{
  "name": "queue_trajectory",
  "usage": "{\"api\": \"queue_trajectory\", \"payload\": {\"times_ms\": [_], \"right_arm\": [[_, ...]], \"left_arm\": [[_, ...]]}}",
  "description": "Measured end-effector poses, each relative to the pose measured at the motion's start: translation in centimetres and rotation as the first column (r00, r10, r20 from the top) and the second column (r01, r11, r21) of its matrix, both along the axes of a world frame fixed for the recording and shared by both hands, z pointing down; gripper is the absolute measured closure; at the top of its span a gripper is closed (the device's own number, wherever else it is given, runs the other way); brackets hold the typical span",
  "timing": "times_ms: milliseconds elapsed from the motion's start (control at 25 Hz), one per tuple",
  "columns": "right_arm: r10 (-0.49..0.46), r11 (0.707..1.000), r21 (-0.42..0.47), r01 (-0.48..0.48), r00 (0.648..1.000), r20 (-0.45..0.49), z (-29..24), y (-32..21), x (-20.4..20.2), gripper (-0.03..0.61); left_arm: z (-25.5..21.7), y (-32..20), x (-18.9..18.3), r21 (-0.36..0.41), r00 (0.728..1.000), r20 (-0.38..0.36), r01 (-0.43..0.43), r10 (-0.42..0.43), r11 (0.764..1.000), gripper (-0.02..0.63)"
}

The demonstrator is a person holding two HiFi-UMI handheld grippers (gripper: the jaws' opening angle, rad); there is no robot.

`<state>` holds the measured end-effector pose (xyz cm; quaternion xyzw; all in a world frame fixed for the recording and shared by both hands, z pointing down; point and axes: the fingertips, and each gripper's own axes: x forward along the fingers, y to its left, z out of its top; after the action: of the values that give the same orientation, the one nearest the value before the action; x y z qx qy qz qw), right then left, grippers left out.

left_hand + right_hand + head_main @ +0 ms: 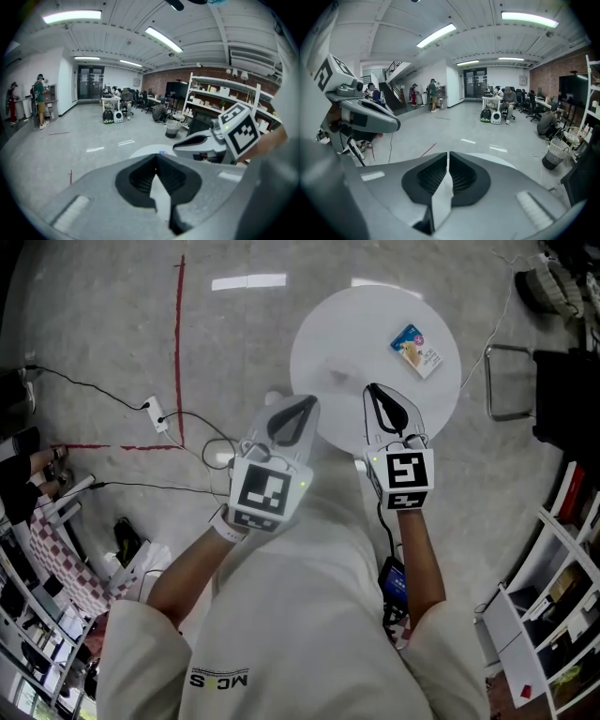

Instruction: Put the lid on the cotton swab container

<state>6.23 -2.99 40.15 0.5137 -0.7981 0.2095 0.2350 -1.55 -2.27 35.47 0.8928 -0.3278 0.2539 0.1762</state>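
Note:
A small blue and beige packet (417,350) lies flat on the far right part of the round white table (337,343); I cannot make out a separate lid. Both grippers hover over the table's near edge, well short of the packet. My left gripper (312,400) is shut with nothing between its jaws, and its view shows the tips (156,155) meeting above the table (143,151). My right gripper (372,388) is also shut and empty, tips (448,153) together. Each gripper shows in the other's view: the right one (201,140) and the left one (365,115).
Cables and a power strip (155,412) lie on the floor to the left, beside red tape lines (179,334). A metal chair frame (506,381) stands right of the table, and shelves (562,615) fill the lower right. People stand and sit far off in the room.

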Motion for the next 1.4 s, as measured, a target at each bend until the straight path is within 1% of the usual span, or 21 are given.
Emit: {"api": "queue_trajectory", "payload": {"times_ms": [240, 520, 840, 1000, 1400], "right_arm": [[-0.003, 0.999, 0.050, 0.002, 1.000, 0.014, -3.6, 1.5, 0.0, 0.571], [-0.004, 0.995, 0.097, 0.001, 0.999, 0.032, -6.8, 2.6, 0.5, 0.571], [0.001, 0.987, 0.160, -0.010, 0.998, 0.057, -10.9, 5.0, 1.6, 0.571], [0.000, 0.982, 0.191, -0.011, 0.998, 0.057, -12.2, 5.6, 1.8, 0.571], [0.007, 0.977, 0.215, -0.018, 0.999, 0.052, -13.6, 6.7, 2.1, 0.572]], "left_arm": [[-2.3, 0.8, 0.3, 0.026, 1.000, -0.020, -0.007, 0.007, 1.000, 0.614], [-4.0, 1.7, 1.3, 0.052, 1.000, -0.023, -0.015, 0.016, 0.999, 0.614], [-7.6, 3.4, 2.5, 0.099, 0.999, -0.047, -0.010, 0.015, 0.995, 0.614], [-8.7, 3.8, 2.6, 0.118, 0.998, -0.061, 0.001, 0.006, 0.993, 0.614], [-10.4, 4.3, 2.7, 0.156, 0.997, -0.077, 0.014, -0.002, 0.988, 0.614]]}}
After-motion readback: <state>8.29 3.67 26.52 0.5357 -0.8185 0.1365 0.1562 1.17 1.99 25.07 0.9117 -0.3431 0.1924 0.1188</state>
